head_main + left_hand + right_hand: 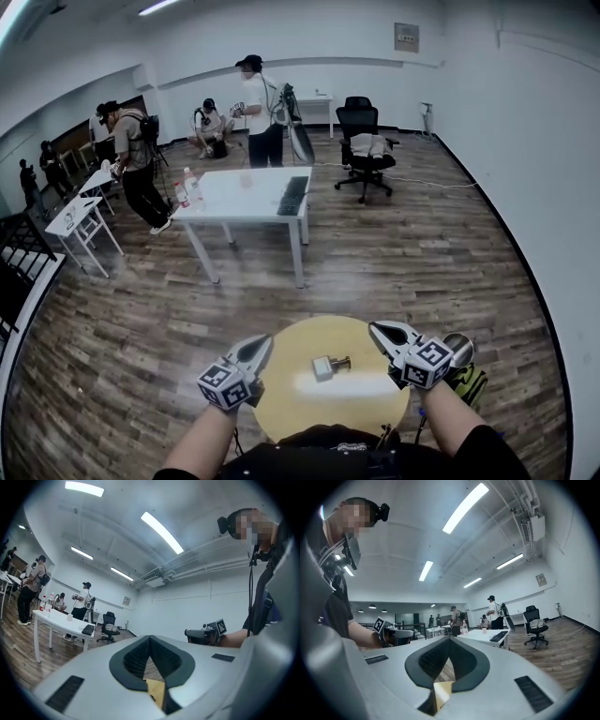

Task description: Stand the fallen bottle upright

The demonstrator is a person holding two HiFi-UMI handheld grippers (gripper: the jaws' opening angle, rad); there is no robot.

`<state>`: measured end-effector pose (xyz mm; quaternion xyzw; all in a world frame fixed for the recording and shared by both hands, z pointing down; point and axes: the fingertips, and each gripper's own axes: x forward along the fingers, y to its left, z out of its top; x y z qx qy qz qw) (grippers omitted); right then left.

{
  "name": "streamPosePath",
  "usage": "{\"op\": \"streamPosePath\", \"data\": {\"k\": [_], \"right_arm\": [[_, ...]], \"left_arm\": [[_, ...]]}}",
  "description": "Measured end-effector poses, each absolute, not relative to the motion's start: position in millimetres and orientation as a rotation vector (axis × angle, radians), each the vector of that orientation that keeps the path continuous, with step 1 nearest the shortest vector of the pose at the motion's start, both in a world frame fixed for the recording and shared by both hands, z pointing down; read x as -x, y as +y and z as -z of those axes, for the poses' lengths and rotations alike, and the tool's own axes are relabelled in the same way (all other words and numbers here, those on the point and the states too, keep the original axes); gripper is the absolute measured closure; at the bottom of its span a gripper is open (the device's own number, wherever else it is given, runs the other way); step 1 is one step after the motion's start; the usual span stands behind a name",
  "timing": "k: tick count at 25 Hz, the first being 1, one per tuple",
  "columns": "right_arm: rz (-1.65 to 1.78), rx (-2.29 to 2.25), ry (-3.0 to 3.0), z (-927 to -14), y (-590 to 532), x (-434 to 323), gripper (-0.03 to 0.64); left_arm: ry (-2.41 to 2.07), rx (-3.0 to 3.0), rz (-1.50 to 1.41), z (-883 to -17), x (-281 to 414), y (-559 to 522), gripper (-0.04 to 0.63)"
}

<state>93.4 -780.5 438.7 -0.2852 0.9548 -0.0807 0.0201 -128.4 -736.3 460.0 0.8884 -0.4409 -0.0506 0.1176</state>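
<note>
Pale dark-capped bottle (330, 367) lies sideways; left tool (257, 349) and right tool (382, 331) closed, empty.

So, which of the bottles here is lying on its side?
The small pale bottle on the round yellow table; the far bottles on the white table stand upright.

Table (366, 403) yellow; floor (422, 272) brown wood-plank; desk (234, 192) white; chair (358, 120) black; left gripper (264, 341) grey, black-white markers.
</note>
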Motion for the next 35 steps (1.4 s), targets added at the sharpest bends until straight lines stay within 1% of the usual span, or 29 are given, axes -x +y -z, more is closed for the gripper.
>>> {"op": "streamPosePath", "data": {"k": [9, 19, 28, 35], "right_arm": [[0.295, 0.94, 2.949, -450, -778, -43, 0.594], [0.397, 0.953, 2.94, -488, -785, -41, 0.594], [0.64, 1.011, 2.914, -604, -825, -45, 0.594], [1.003, 1.073, 2.823, -713, -847, -41, 0.59]], "left_arm": [[-1.171, -2.627, 0.14, -467, 159, -748, 0.578], [-1.106, -2.607, 0.085, -499, 144, -755, 0.578], [-1.061, -2.517, -0.021, -601, 125, -789, 0.578], [-1.021, -2.455, -0.053, -678, 119, -815, 0.578]]}}
